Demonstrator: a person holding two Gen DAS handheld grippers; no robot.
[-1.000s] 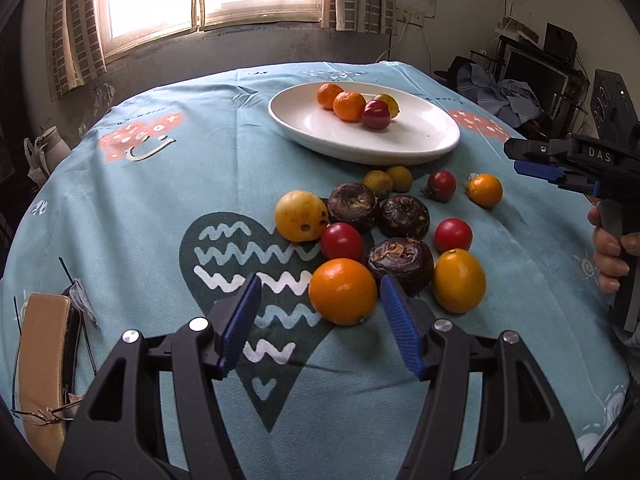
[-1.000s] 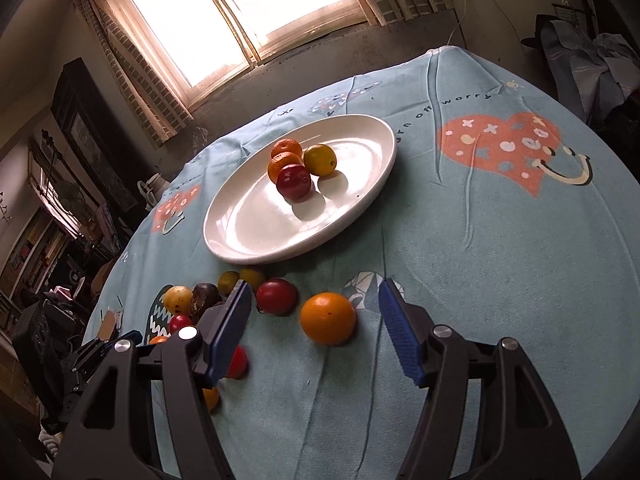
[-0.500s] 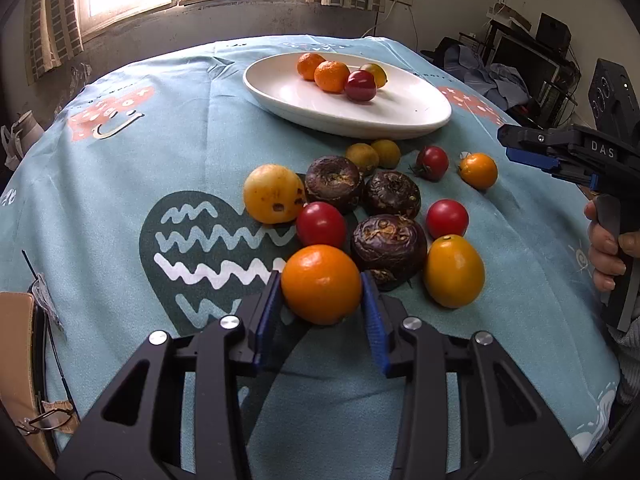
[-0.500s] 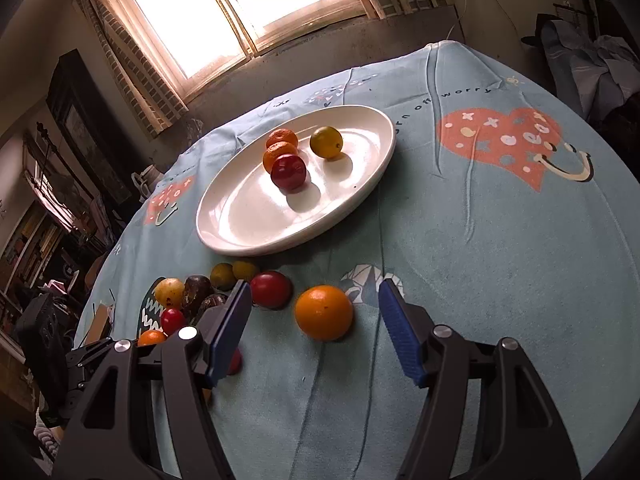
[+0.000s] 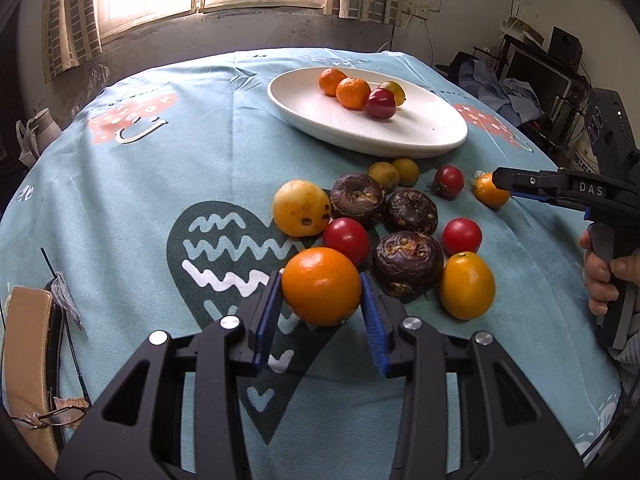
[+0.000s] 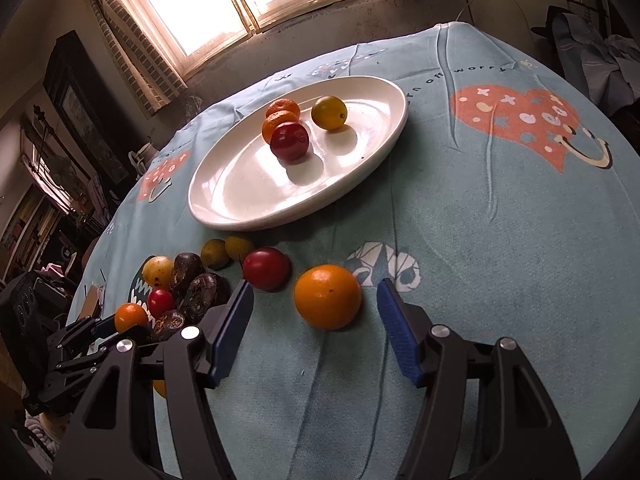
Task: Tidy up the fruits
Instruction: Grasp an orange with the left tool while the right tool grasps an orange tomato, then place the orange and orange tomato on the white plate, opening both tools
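The left gripper (image 5: 321, 302) clamps an orange (image 5: 321, 286) at the near edge of eleven loose fruits on the tablecloth (image 5: 160, 184). The right gripper (image 6: 316, 300) is closing around a second orange (image 6: 327, 296), not yet touching. A white plate (image 5: 420, 132) holds four fruits.

A lived-in home room: daylight pours through a wood-framed window with checked curtains (image 5: 72, 16), a round table wears a teal heart-printed tablecloth (image 5: 168, 168), and past its far right edge clothes heap (image 5: 500, 92) beside a dark monitor (image 5: 536, 76).
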